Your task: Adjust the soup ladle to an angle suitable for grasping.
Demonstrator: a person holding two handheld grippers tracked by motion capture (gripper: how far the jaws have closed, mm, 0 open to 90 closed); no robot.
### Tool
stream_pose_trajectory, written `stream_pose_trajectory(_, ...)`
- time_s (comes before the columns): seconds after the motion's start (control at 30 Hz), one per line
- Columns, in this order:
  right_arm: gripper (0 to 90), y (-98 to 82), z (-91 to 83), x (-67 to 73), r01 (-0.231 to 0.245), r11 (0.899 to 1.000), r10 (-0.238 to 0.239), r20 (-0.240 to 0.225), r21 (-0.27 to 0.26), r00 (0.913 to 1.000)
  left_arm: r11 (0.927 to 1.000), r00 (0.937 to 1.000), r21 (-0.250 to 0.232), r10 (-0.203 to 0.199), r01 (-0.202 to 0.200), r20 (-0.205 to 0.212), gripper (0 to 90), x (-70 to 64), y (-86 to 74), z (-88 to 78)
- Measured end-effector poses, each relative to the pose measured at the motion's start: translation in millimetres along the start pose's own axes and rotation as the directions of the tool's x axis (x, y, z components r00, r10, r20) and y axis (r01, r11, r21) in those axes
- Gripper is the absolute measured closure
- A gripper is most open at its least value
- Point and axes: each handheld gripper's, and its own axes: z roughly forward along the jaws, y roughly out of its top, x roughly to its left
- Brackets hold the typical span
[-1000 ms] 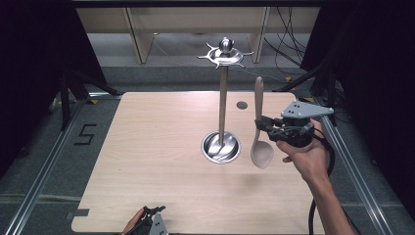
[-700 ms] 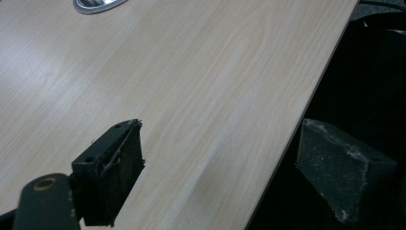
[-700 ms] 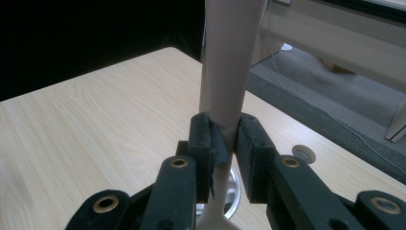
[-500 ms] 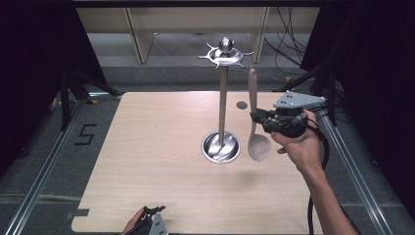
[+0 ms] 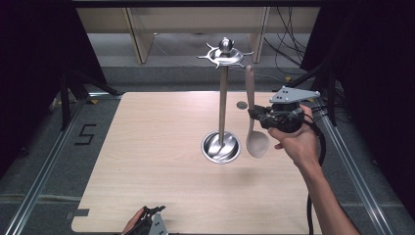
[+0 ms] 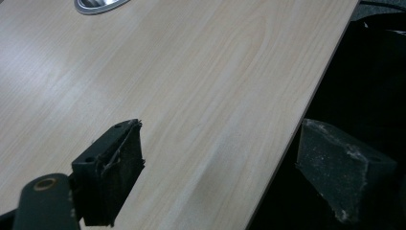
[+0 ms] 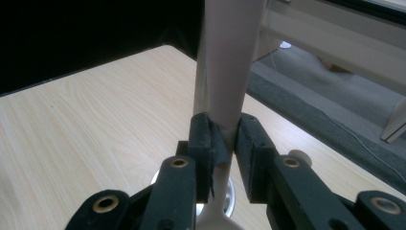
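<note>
At the near edge of the desk (image 5: 147,147), the left gripper (image 5: 149,223) sat low with its jaws spread wide and nothing between them; the left gripper view showed one jaw over the wood and the other past the desk's edge. Mid-desk stood a metal utensil stand (image 5: 222,98), a thin post rising from a round shiny base to a spoked top. Just right of it, the right gripper (image 5: 255,115) was clamped on the handle of a pale spoon (image 5: 254,122), held upright with its bowl down, above the desk beside the base. A small round disc (image 5: 242,105) lay behind the spoon.
</note>
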Motion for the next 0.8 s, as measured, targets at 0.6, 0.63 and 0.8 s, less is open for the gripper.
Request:
stream_pose_trajectory(0.6,77.6,9.8,6.1,2.0,-0.005,0.999,0.006,-0.022,0.036,0.9997,1.0000,1.0000,0.000,0.002,-0.002,-0.007,15.0,0.0,0.1,0.1)
stream_pose_trajectory(0.63,77.7,10.6,5.5,2.2,0.001,0.999,0.000,-0.022,0.037,0.9998,1.0000,1.0000,0.004,0.002,-0.002,-0.004,15.1,0.1,0.1,-0.2)
stream_pose_trajectory(0.8,77.6,13.0,4.7,1.6,0.009,0.999,-0.009,-0.015,0.030,0.9998,1.0000,1.0000,0.007,0.006,-0.006,-0.003,15.0,-0.1,0.4,-0.5)
